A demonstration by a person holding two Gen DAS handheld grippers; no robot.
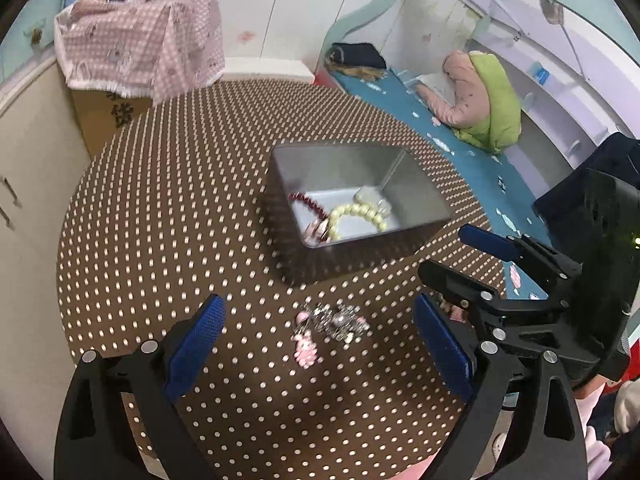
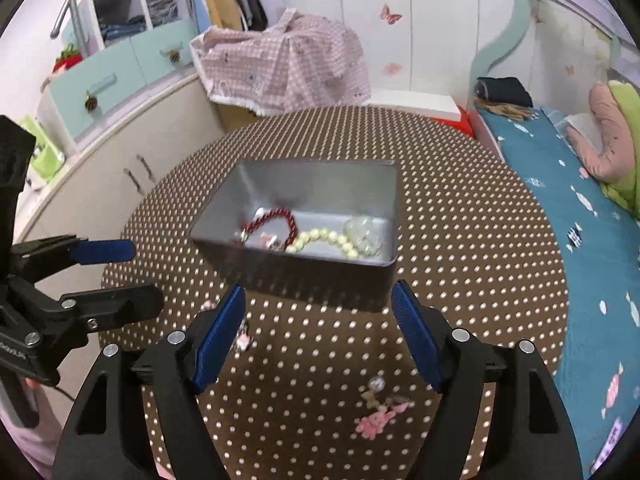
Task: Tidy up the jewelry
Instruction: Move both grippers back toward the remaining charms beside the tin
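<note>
Metal tin (image 2: 304, 184): holds red bracelet (image 2: 276, 218), pearl bracelet (image 2: 324, 240).
Left on table (image 1: 160, 208): pink charm (image 1: 306, 350), silvery piece (image 1: 336, 320), perhaps joined.
Left fingers (image 1: 200, 344): wide apart, empty, over charm.
Right fingers (image 2: 222, 332): wide apart, empty.

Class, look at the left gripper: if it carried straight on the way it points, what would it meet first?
Probably the silver and pink jewelry piece lying on the dotted tablecloth, between the left gripper's open fingers; depth is uncertain.
</note>
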